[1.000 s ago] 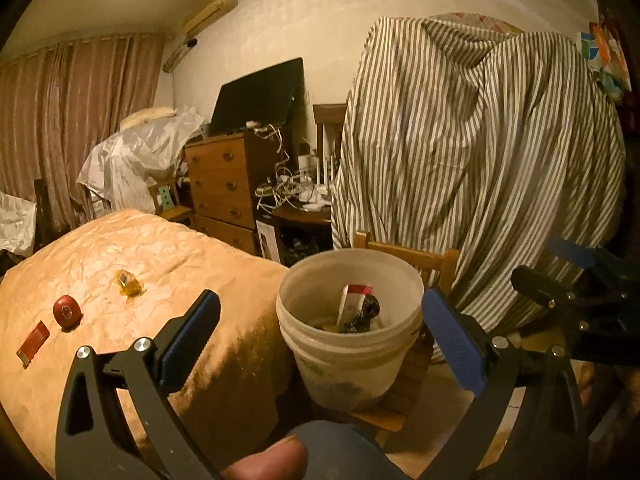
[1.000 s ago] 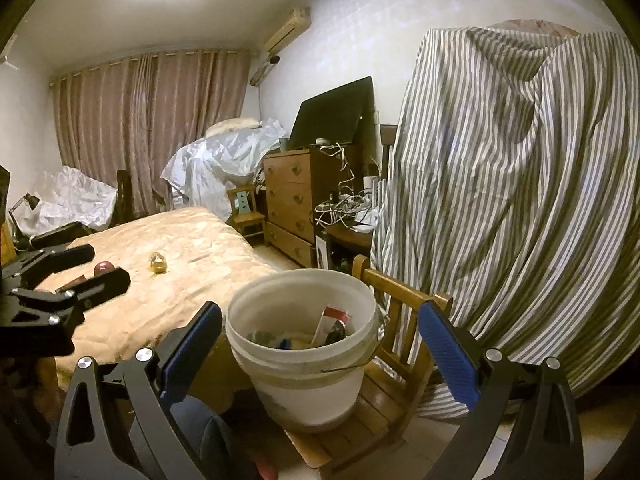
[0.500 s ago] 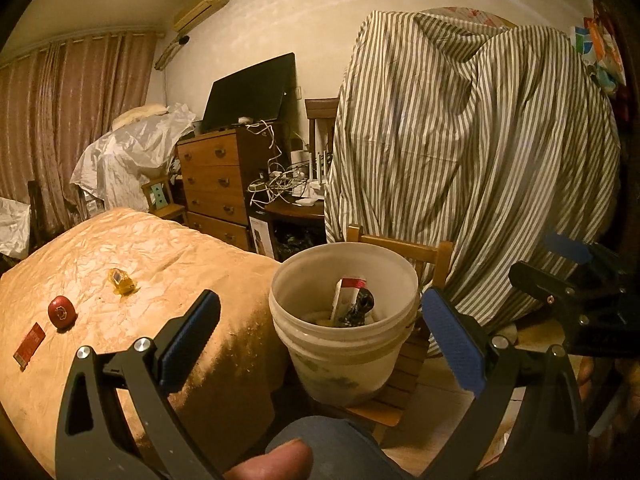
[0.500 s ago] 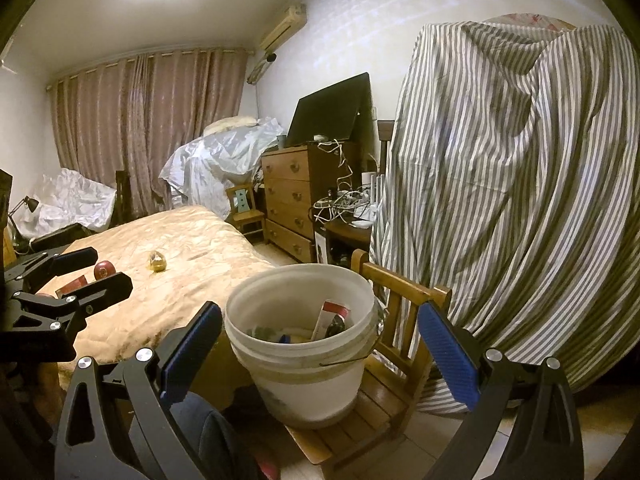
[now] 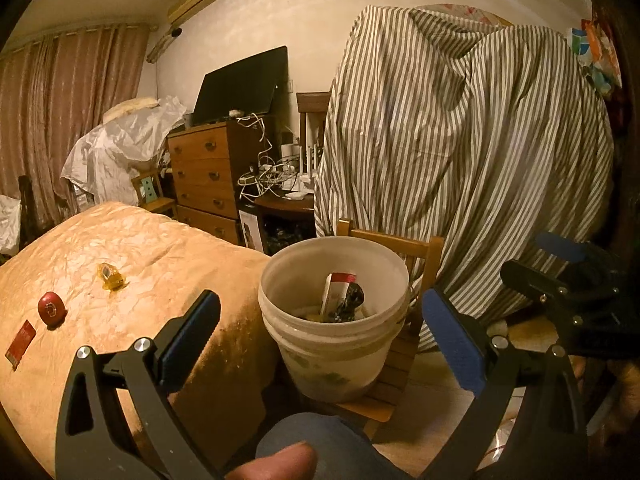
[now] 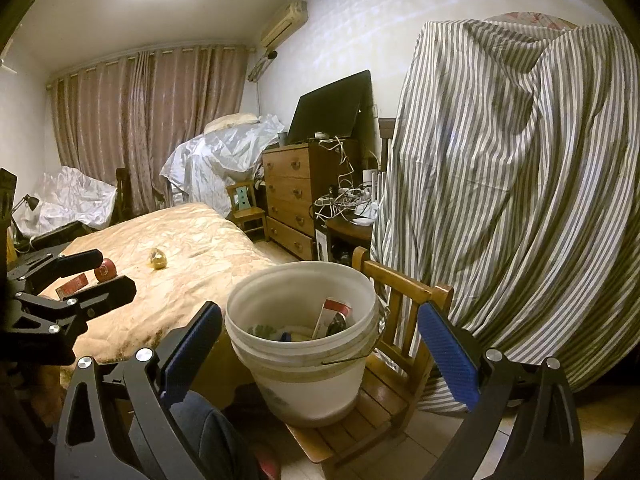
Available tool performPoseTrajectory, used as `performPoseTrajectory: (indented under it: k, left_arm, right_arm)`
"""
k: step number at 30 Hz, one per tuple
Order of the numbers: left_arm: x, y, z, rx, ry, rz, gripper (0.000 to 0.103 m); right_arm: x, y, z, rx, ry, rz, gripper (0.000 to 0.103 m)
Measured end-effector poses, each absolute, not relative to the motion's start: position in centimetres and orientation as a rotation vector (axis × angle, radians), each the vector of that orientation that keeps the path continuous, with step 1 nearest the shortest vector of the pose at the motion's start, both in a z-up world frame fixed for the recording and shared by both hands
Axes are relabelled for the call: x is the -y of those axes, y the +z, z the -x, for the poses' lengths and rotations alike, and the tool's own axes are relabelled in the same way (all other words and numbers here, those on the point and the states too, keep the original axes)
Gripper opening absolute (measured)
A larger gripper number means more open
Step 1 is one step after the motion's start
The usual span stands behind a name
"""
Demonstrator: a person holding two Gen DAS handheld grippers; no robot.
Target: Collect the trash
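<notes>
While three pieces of trash lie on the tan quilted bed to the left of the white plastic bucket point(image 5: 334, 320), the bucket itself stands on a small wooden chair point(image 6: 404, 292) and already holds a red-and-white carton point(image 5: 336, 292) and some dark scraps. Nearest the bucket on the bed point(image 5: 168, 248) is a crumpled yellow wrapper point(image 5: 109, 276); farther left sits a round red object point(image 5: 51, 308), and beyond that a flat red packet point(image 5: 20, 338) near the bed's edge.

Over the last second the left view has drawn back and swung slightly: the bucket now sits lower and smaller between the blue pads, and more of the bed shows. Nothing new has gone into the bucket, and the bed items lie where they were. I judge this a turn away from the bucket toward the next piece, probably the yellow wrapper.

Both tools are released and carry nothing: the left claw point(image 5: 320, 344) is spread wide with the bucket framed between its fingers, and the right claw point(image 6: 320, 344) is equally spread, just right of the bucket.

Behind the bucket hangs a striped grey-and-white sheet point(image 6: 512, 184); farther back stands a brown wooden dresser point(image 5: 208, 176).
</notes>
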State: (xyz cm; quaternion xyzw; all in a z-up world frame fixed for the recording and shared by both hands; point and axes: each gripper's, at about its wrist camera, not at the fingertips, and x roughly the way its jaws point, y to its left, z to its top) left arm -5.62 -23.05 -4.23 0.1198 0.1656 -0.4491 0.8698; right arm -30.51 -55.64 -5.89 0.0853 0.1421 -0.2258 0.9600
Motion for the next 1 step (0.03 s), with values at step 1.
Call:
performPoseTrajectory:
  k: [1]
  left_arm:
    - [23.1,-4.24,5.59,-0.348,-0.937,-0.252,0.097]
  right_arm:
    - [55.59,-5.96,30.48,-0.289,-0.456,-0.173,0.098]
